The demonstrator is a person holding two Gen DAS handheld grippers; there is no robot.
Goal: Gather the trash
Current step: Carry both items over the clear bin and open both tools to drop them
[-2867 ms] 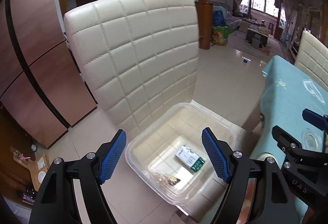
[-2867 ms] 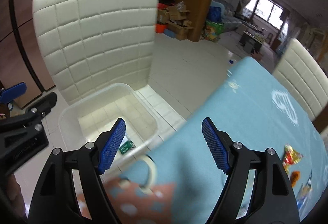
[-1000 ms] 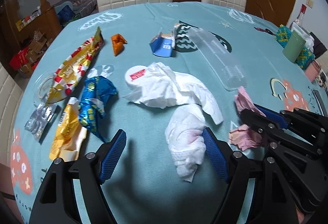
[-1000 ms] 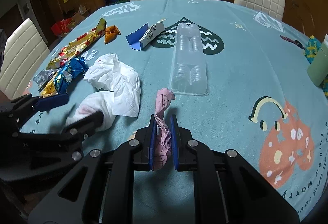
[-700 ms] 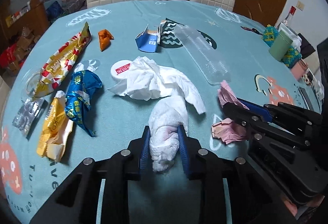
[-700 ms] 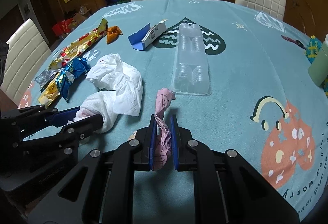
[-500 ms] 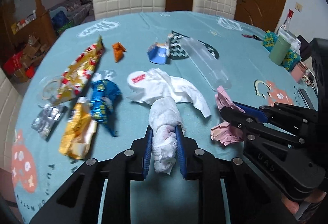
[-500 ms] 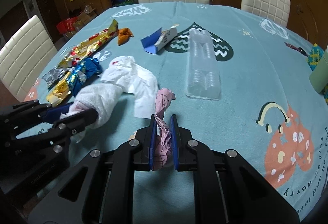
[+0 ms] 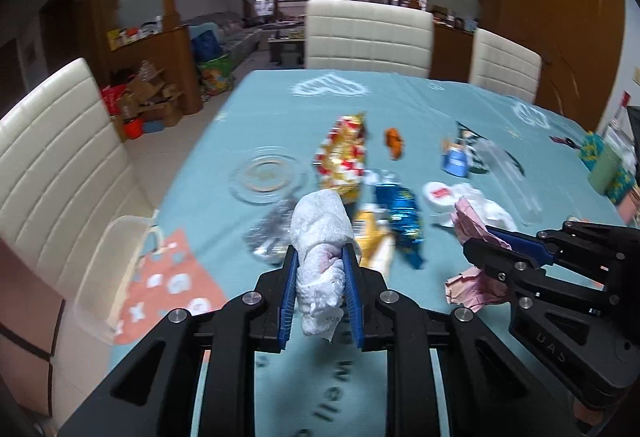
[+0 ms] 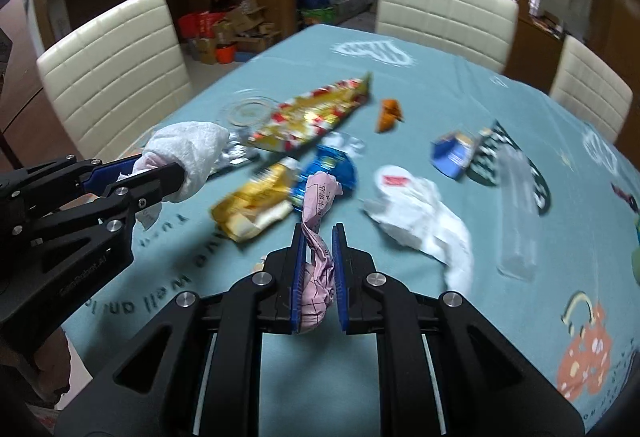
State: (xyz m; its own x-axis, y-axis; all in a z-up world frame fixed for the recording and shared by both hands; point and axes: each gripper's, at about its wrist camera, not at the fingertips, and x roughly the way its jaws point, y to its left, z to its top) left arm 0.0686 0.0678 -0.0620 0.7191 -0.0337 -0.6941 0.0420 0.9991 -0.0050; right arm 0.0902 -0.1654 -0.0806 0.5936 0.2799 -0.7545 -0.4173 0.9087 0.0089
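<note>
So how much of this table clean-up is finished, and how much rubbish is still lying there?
Little looks finished. In hand: the left hand-held gripper is shut on a white tissue wad, the right hand-held gripper on a crumpled pink paper, both lifted clear of the table. Left on it: the red-gold wrapper, yellow wrapper, blue wrapper, orange scrap, blue carton, white tissue and clear tray.

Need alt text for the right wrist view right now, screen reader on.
The right gripper is shut on a crumpled pink paper wad above a teal tablecloth strewn with wrappers and a white tissue sheet. At left, the left gripper holds a rolled white tissue wad.
</note>
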